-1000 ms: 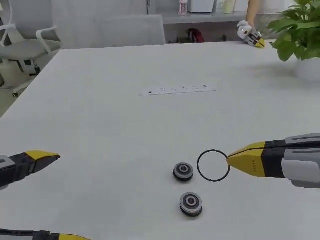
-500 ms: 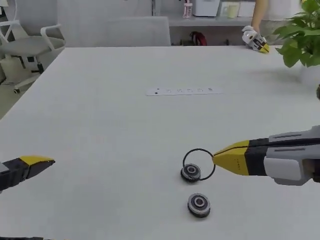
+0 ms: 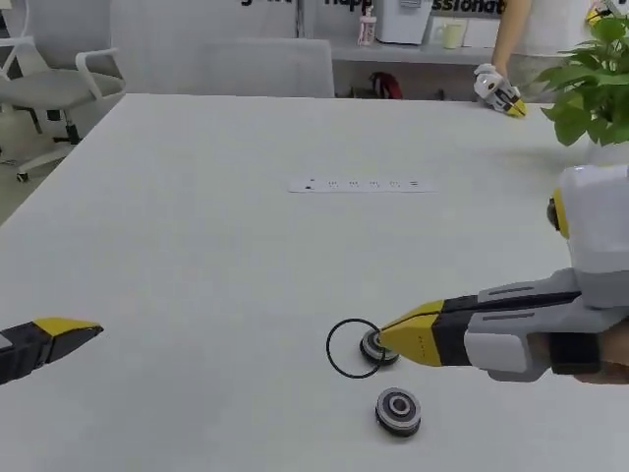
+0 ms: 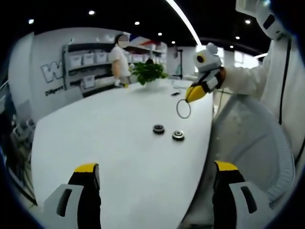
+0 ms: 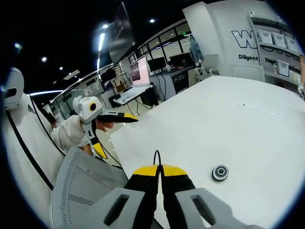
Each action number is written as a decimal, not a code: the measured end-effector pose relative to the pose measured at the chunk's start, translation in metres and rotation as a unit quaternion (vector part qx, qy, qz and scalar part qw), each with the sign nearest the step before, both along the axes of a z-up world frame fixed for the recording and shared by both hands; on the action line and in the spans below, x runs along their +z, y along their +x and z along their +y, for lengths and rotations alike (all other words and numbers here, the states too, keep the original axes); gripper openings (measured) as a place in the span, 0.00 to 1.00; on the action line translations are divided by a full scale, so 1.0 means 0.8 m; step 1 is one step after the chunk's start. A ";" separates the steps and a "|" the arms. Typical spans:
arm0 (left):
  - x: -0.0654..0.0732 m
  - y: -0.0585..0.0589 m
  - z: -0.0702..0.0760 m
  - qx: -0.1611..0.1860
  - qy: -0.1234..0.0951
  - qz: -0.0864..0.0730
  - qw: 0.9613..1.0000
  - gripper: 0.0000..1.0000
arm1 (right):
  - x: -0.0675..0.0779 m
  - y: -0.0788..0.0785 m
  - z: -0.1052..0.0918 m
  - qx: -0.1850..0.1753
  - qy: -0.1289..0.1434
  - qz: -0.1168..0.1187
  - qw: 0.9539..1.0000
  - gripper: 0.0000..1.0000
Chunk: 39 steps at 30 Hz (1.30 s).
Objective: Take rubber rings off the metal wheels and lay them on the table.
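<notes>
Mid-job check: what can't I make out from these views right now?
Far wheel: in the head view the fingers of the right gripper cover its right side; bare or not, unclear.
Rubber ring: in the right gripper view the shut fingers hide most of it; a thin arc shows.
Near wheel: too small in every view to tell whether rubber is on it.

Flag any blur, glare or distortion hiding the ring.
Head view: even light, faint shadows, rubber ring sharp against the table. Left gripper view: heavy fisheye bending, bright ceiling strip, ring thin but legible. Right gripper view: ring edge-on in the shut right gripper, just a sliver.
</notes>
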<state>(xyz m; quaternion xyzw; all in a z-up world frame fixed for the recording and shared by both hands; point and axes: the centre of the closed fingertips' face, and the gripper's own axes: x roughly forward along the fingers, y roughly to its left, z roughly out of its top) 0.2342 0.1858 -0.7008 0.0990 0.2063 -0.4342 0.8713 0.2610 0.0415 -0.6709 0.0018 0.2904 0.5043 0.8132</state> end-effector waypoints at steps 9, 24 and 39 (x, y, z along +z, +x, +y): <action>-0.007 0.009 0.013 0.015 -0.010 0.001 1.000 1.00 | -0.016 0.014 0.022 0.020 -0.011 0.013 1.000 0.00; -0.026 0.002 0.013 0.013 -0.008 0.023 1.000 1.00 | -0.061 0.023 0.044 0.038 -0.028 0.046 0.998 0.00; -0.025 0.005 0.013 0.014 -0.008 0.024 1.000 1.00 | -0.112 0.027 0.039 0.026 -0.057 0.072 0.995 0.00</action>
